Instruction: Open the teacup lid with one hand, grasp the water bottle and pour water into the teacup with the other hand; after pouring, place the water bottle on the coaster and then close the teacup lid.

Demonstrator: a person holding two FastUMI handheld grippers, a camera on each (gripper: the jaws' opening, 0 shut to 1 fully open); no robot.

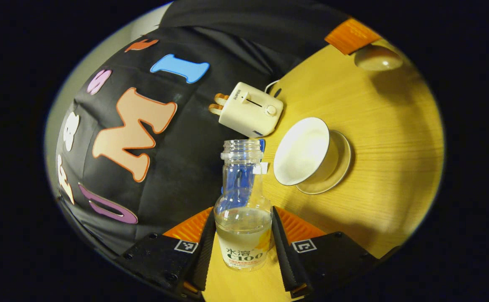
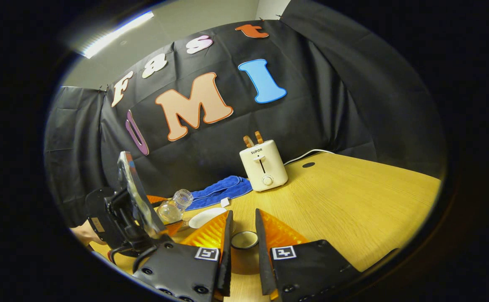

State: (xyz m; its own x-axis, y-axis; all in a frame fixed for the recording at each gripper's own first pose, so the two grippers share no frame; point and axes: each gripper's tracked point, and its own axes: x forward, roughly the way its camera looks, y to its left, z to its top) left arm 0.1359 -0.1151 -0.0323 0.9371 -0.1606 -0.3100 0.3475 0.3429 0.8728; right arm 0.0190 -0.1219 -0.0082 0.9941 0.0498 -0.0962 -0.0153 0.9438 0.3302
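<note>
My left tool (image 1: 243,247) is clamped on the water bottle (image 1: 243,209), both fingers pressing its labelled lower body; the bottle is uncapped, partly filled and tipped toward the open teacup (image 1: 303,153), which sits on its saucer (image 1: 343,167) on the worktop (image 1: 387,126). In the right gripper view my right tool (image 2: 243,247) is closed on the teacup lid (image 2: 244,240), fingers either side of its rim, held low over the wood.

The bottle looks like thin clear plastic: light, a little springy, and smooth, so I judge a hard squeeze would dent it and push water out; the grip low on the label seems right. The cup and lid look like glazed ceramic: stiff, slick, and liable to chip, so the lid wants a soft set-down.

A cream toaster (image 1: 251,110) stands just behind the cup, with a blue towel (image 2: 219,191) beside it near the cloth wall. Both are near the pouring path, though I judge neither blocks it. I cannot pick out the coaster for certain.
</note>
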